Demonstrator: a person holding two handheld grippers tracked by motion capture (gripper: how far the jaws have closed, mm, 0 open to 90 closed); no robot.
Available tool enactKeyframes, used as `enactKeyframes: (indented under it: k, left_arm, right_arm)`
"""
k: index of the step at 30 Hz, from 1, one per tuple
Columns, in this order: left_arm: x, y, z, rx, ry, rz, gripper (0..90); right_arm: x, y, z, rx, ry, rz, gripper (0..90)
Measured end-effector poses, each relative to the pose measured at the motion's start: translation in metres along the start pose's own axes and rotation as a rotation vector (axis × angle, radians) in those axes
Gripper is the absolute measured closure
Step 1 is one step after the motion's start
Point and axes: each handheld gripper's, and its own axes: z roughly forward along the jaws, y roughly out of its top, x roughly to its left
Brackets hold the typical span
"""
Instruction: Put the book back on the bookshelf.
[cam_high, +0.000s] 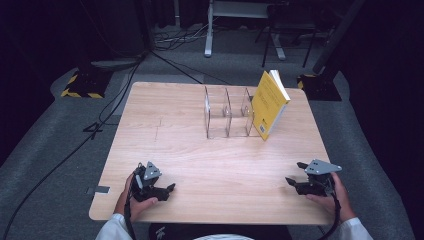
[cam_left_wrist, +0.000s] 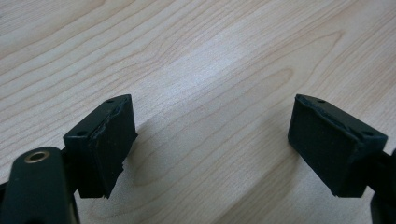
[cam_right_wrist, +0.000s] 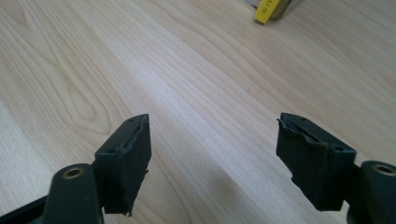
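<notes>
**Both grippers empty at the near edge; book leaning on the far rack**

High view: A yellow book (cam_high: 269, 103) stands tilted at the far right of the table (cam_high: 165, 145), leaning against the right end of a clear rack (cam_high: 227, 112) with upright dividers. It looks like a stiff, fairly light paperback with a smooth cover that could slip. The best hold, by my judgement, is across the free upper edge, pads on both covers, since the lower edge sits on the wood. The rack looks light and could shift if pushed. The left gripper (cam_high: 159, 188) lies low at the near left edge, hand wrapped round its body, jaws pointing right. The right gripper (cam_high: 294, 176) sits at the near right edge, jaws pointing left. Both are well apart from the book.

Left gripper view: Jaws spread wide, bare wood between them, nothing held.

Right gripper view: Jaws spread wide and empty; a yellow corner of the book (cam_right_wrist: 266, 12) shows far ahead.
</notes>
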Motion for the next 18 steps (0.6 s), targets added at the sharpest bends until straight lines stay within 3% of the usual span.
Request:
enactKeyframes:
  k: [9,18]
  left_arm:
    - [0.0,0.0,0.0,0.0,0.002,-0.001,15.8]
    - [0.0,0.0,0.0,0.001,0.003,-0.001,15.7]
  right_arm:
    - [-0.006,-0.023,-0.009,0.009,0.007,0.057,26.0]
    - [-0.01,-0.047,-0.019,0.018,-0.037,0.125,24.6]
